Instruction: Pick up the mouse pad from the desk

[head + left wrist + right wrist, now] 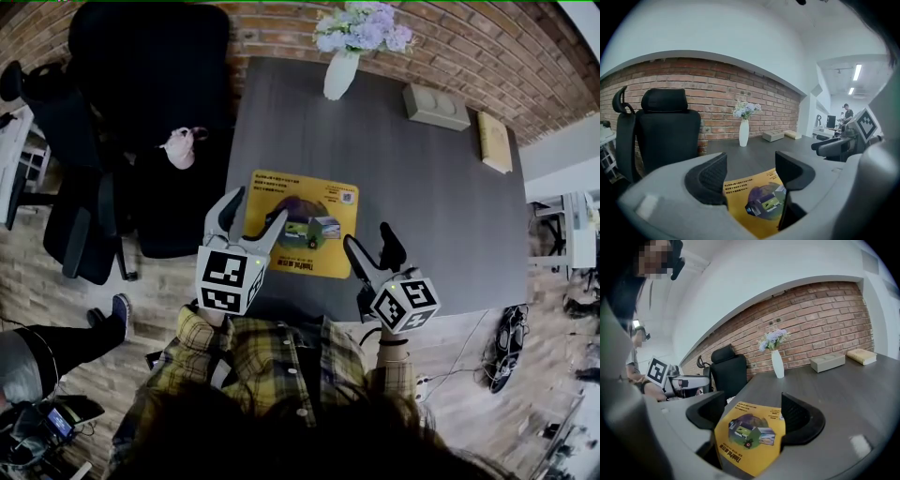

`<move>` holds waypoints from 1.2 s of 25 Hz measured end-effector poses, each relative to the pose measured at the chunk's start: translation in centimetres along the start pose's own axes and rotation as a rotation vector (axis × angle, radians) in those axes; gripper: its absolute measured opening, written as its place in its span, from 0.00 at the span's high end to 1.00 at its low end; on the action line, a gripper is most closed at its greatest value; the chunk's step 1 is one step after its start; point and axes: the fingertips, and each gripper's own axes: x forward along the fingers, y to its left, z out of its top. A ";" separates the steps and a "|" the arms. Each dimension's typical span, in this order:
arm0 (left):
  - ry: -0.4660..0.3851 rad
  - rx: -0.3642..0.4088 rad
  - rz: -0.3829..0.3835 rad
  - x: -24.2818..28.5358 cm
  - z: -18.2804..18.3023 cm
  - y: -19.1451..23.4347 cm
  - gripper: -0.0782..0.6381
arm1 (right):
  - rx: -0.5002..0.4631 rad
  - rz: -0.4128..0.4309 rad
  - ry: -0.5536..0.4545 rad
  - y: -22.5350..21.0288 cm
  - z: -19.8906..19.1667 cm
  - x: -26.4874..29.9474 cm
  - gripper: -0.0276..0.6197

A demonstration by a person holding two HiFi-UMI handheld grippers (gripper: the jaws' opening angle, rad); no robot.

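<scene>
Pickup not begun: mouse pad (302,223) flat on desk (431,197), just ahead of left gripper (255,208) & right gripper (367,236). Both spread, empty. Grasp + lift remain.

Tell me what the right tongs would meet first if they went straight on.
Probably the yellow mouse pad, flat on the desk ahead of the open right tongs; depth is unclear.

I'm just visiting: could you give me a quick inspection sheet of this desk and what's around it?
Surface: dark desk, mostly bare.
Job's things: yellow mouse pad lying flat near the front edge, ungripped.
Clutter: flower vase, grey box, tan book along the far edge.
Tools: left tool and right tool, jaws apart, both empty, at the pad's near side.
Cables: thin cable on the floor, right side.
Surroundings: black office chair, brick wall.
</scene>
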 end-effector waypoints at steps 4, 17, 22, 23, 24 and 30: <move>0.018 -0.002 -0.002 0.5 -0.7 0.3 0.45 | 0.010 -0.009 0.012 -0.3 -0.5 0.4 0.41; 0.142 -0.014 -0.016 3.4 -5.2 1.2 0.45 | 0.065 -0.005 0.090 -1.8 -3.0 3.1 0.41; 0.193 -0.026 -0.007 3.9 -7.3 1.8 0.45 | 0.107 0.007 0.127 -2.2 -4.4 4.2 0.41; 0.206 -0.025 -0.004 4.0 -7.8 1.9 0.45 | 0.120 0.010 0.135 -2.4 -4.7 4.4 0.41; 0.219 -0.021 0.000 4.1 -8.2 2.1 0.45 | 0.134 0.013 0.143 -2.5 -5.1 4.6 0.41; 0.295 -0.017 0.001 4.9 -11.1 2.6 0.45 | 0.205 0.016 0.179 -3.3 -6.8 5.2 0.41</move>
